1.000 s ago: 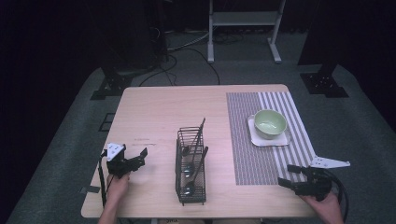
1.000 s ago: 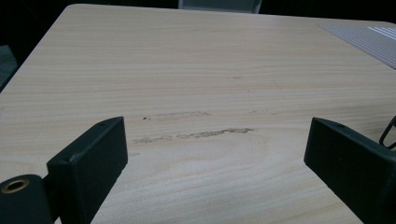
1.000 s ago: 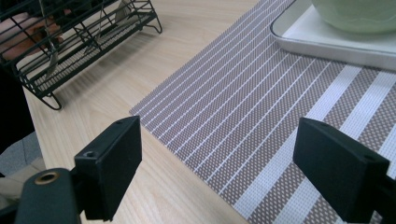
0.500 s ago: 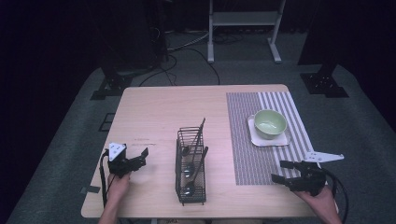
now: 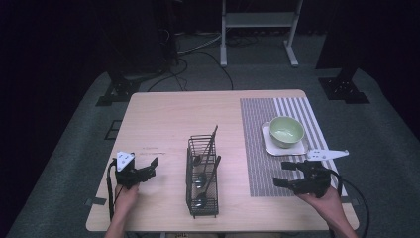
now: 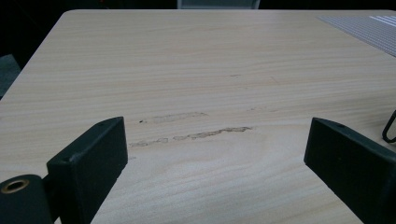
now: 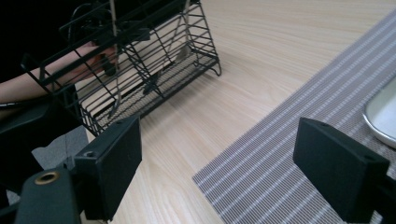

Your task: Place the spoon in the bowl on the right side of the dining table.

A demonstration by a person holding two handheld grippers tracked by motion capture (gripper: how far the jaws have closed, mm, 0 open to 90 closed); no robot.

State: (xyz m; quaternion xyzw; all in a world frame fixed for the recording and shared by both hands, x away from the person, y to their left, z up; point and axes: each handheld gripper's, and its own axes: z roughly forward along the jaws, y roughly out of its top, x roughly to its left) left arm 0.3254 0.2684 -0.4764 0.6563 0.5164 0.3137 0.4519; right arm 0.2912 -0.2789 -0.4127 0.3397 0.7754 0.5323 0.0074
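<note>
A: Start nearest us. The right gripper (image 5: pixel 286 174) hangs low over the near edge of the striped placemat (image 5: pixel 257 148), jaws spread wide with nothing between them, and it points left toward the wire cutlery basket (image 5: pixel 202 178)

B: And the left gripper (image 5: pixel 146 168)?

A: Also spread and empty, hovering over bare table (image 5: pixel 163 119) just left of the basket. In its own view there is only wood grain between the jaws

B: So the reach looks aimed at the basket, which stands at the near middle of the table with spoons (image 5: pixel 198 182) lying in it and a dark-handled utensil (image 5: pixel 212 141) leaning out at the far end

A: That's my reading. I'd go for a handle that sticks above the wire, coming from above so the jaws don't snag the rim. The left could steady the basket, since it looks light enough to drag

B: Beyond it, the green bowl (image 5: pixel 286 131) sits on a white square plate (image 5: pixel 273 147) on the placemat, well apart from the basket, so keep the right elbow clear of it
</note>
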